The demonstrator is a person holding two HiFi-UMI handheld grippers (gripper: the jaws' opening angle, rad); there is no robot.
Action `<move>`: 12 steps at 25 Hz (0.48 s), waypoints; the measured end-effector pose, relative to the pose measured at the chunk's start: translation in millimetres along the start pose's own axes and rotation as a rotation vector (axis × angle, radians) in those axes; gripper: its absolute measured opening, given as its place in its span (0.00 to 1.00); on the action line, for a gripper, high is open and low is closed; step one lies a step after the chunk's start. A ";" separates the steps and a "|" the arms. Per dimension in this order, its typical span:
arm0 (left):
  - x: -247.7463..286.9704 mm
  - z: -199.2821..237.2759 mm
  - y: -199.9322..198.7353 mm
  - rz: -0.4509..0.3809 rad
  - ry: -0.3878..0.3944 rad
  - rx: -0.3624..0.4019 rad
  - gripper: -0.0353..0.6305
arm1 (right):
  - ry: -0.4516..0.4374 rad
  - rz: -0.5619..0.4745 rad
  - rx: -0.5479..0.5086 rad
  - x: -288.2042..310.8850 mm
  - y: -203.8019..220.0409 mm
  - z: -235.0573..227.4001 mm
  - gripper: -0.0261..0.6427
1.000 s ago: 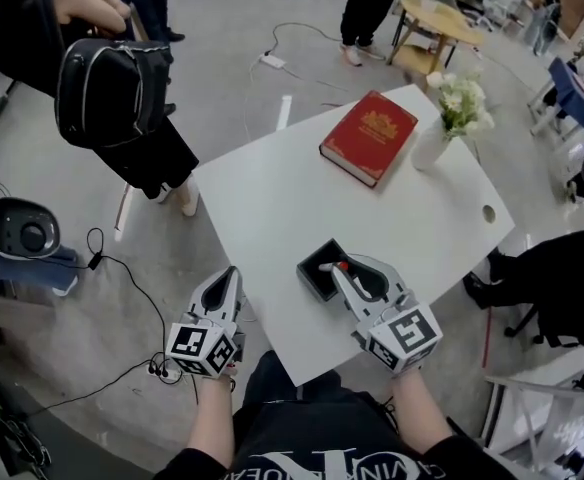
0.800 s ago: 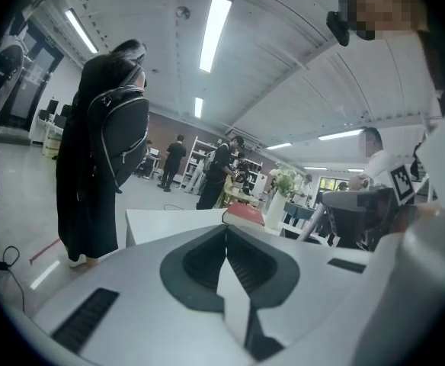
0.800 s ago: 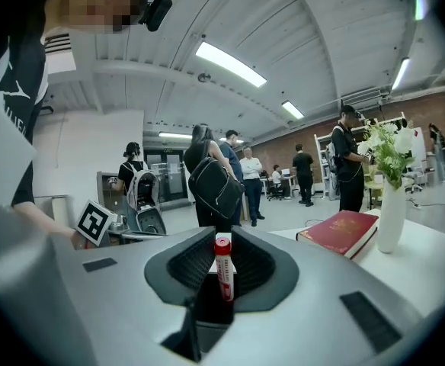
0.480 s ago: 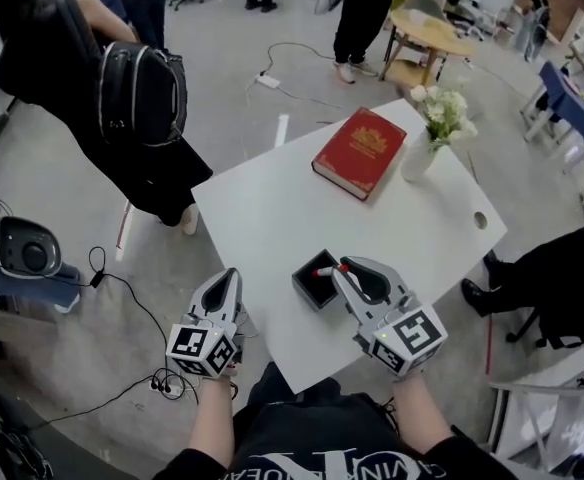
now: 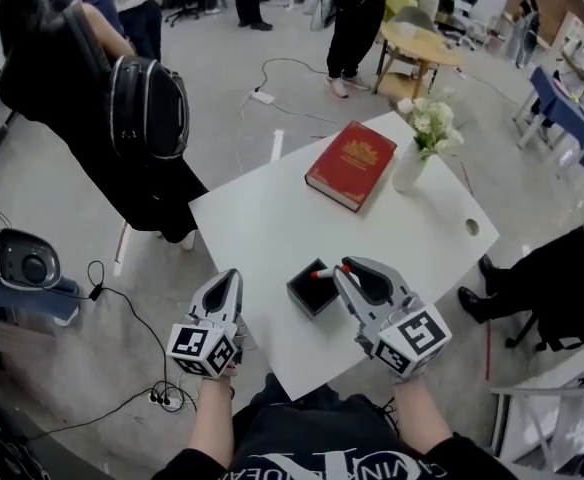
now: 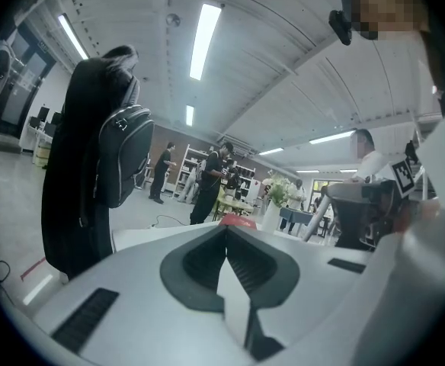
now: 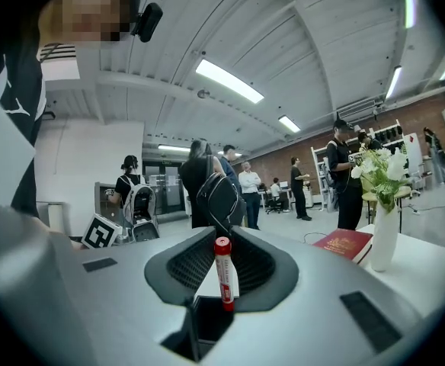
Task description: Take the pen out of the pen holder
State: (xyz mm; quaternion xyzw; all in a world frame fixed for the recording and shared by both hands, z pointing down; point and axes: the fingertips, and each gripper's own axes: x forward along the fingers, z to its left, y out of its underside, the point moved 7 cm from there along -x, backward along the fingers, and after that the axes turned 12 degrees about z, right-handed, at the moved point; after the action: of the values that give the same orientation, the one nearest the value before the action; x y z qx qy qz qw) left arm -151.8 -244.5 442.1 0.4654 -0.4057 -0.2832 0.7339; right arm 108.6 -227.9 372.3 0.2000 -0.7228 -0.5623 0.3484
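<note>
Pen (image 7: 222, 274): one, with a slim white barrel, red cap and red print; held upright, lower end at the holder's mouth.
Holder (image 5: 300, 296): one – a black, square, open-topped box.
Right gripper (image 5: 343, 267): jaws pinched on the pen.
Left gripper (image 6: 226, 233): ribbed jaws pressed together, nothing between.
Table (image 5: 262, 218): one – white and smooth; one red book (image 5: 350, 165) and one white vase (image 5: 409, 170) are set on it.

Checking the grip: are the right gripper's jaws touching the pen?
Touching: in the right gripper view, the right gripper has its jaws closed on the red pen.
</note>
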 end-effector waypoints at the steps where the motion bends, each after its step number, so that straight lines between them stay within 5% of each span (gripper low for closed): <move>1: 0.1 -0.2 -1.2 -0.002 -0.001 0.002 0.06 | 0.002 -0.007 0.002 -1.2 -1.4 -1.0 0.15; 12: 7.0 -2.7 -9.1 -0.018 0.005 0.015 0.06 | 0.055 -0.040 0.007 -11.3 -7.1 -17.0 0.15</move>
State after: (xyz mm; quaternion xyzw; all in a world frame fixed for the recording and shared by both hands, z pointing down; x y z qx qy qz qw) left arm -146.2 -252.6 435.5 0.4753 -0.4015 -0.2856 0.7289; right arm 128.0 -233.6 364.5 0.2311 -0.7108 -0.5610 0.3560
